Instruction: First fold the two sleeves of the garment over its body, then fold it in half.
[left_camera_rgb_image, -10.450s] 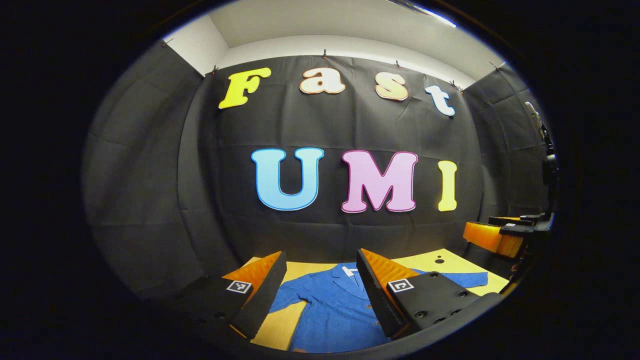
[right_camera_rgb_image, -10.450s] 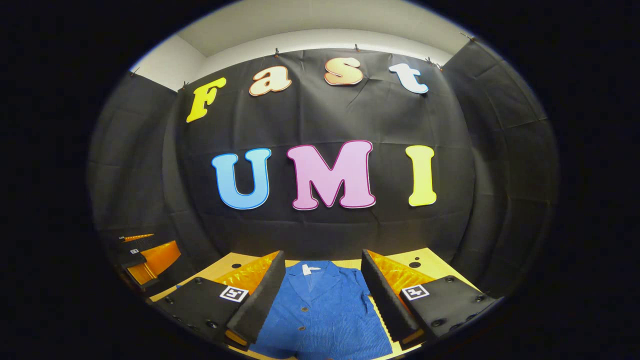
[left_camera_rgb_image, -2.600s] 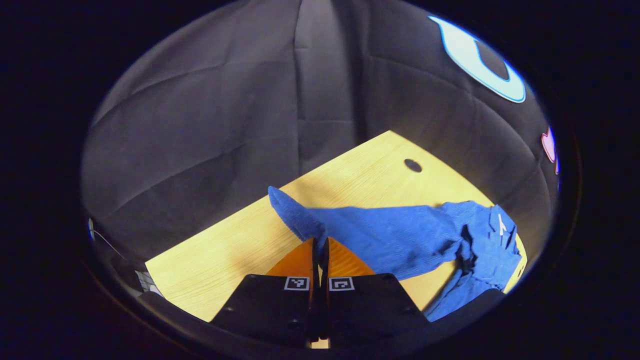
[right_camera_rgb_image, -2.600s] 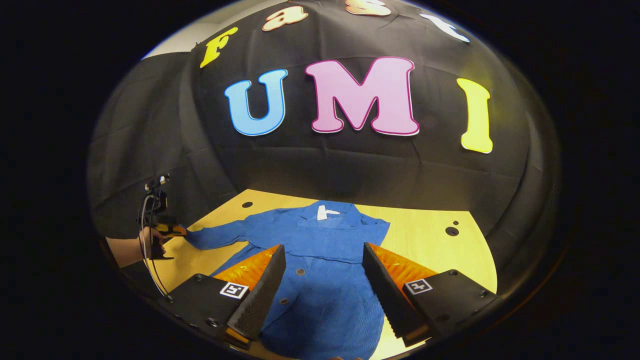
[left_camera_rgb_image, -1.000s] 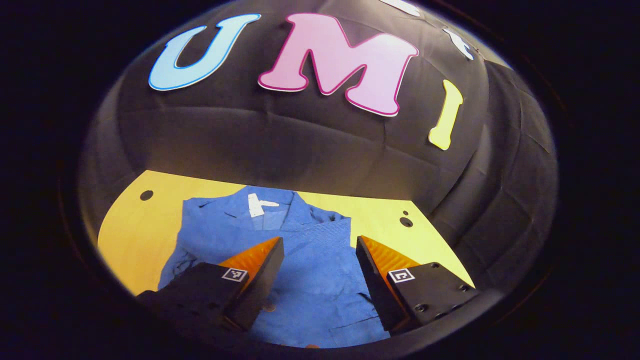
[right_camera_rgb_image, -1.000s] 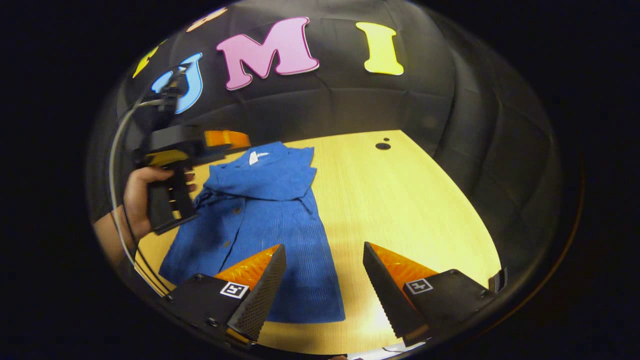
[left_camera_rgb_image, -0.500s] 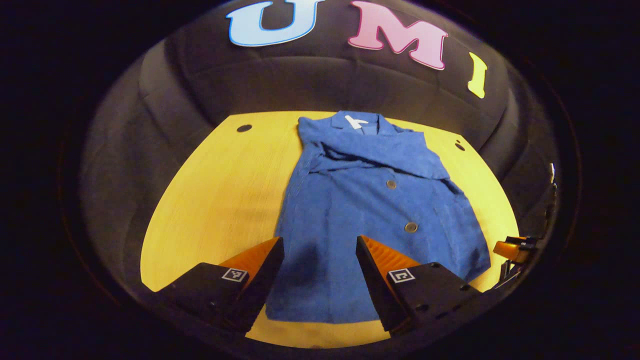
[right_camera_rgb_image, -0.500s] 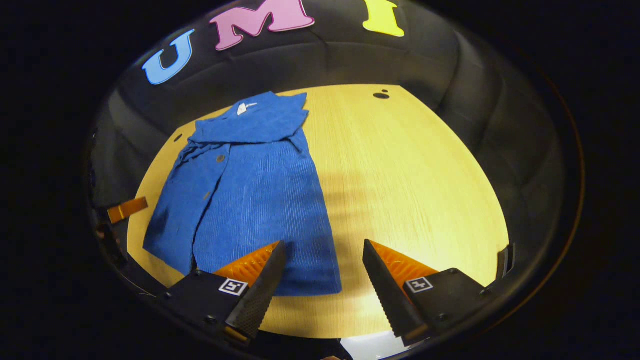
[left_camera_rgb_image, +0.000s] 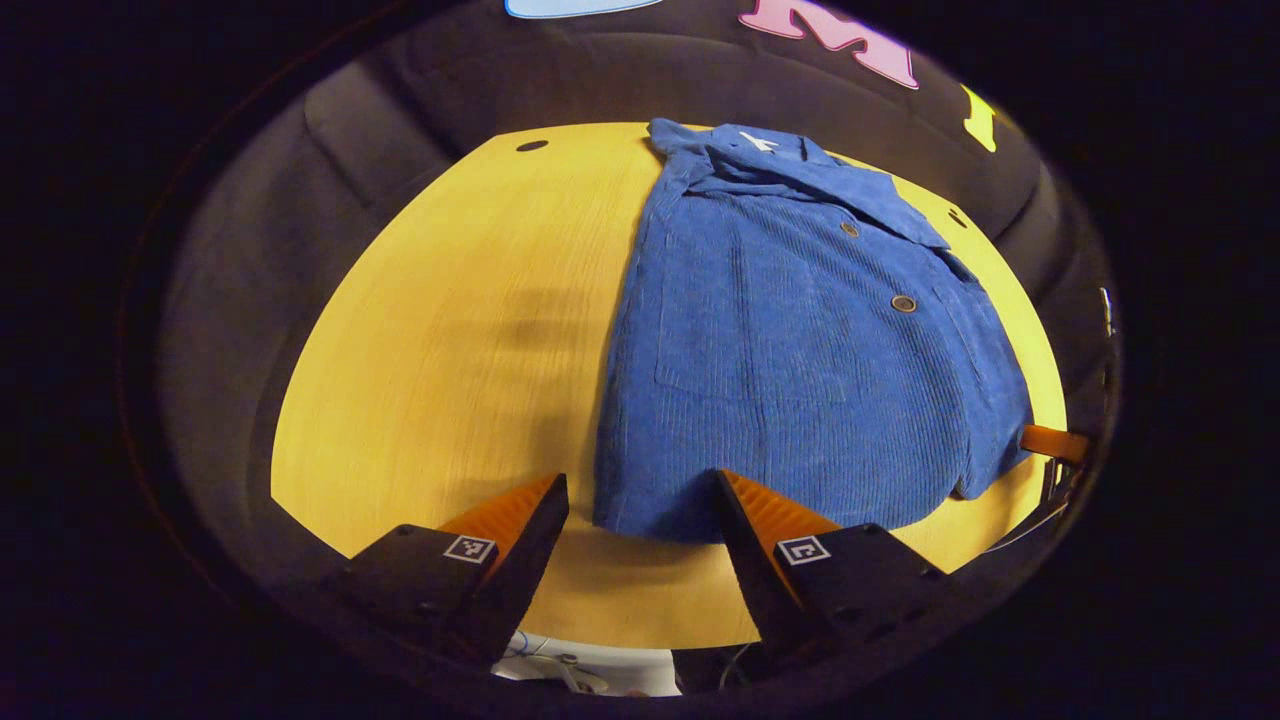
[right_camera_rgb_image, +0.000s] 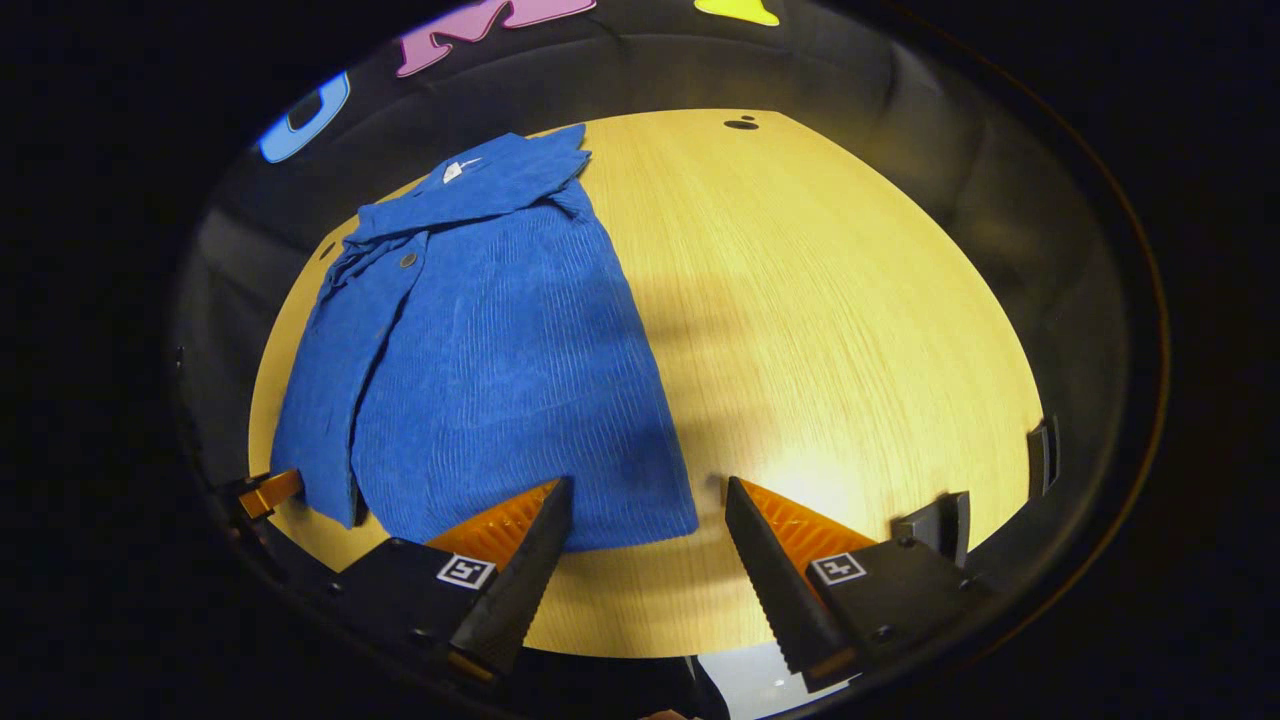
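Jacket (left_camera_rgb_image: 790, 340) lies flat on the desk (left_camera_rgb_image: 450, 330), both sleeves folded across its chest; the half fold remains. Left claw (left_camera_rgb_image: 640, 520) and right claw (right_camera_rgb_image: 645, 525), both spread, each straddle a hem corner, gripping nothing.

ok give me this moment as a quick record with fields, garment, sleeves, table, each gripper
garment: blue corduroy button jacket, lying flat on the table, collar at the far end
sleeves: both folded across the chest, just below the collar
half fold: not yet done, body lies full length
table: light wooden tabletop
left gripper: open, empty, poised at the hem's near left corner
right gripper: open, empty, poised at the hem's near right corner
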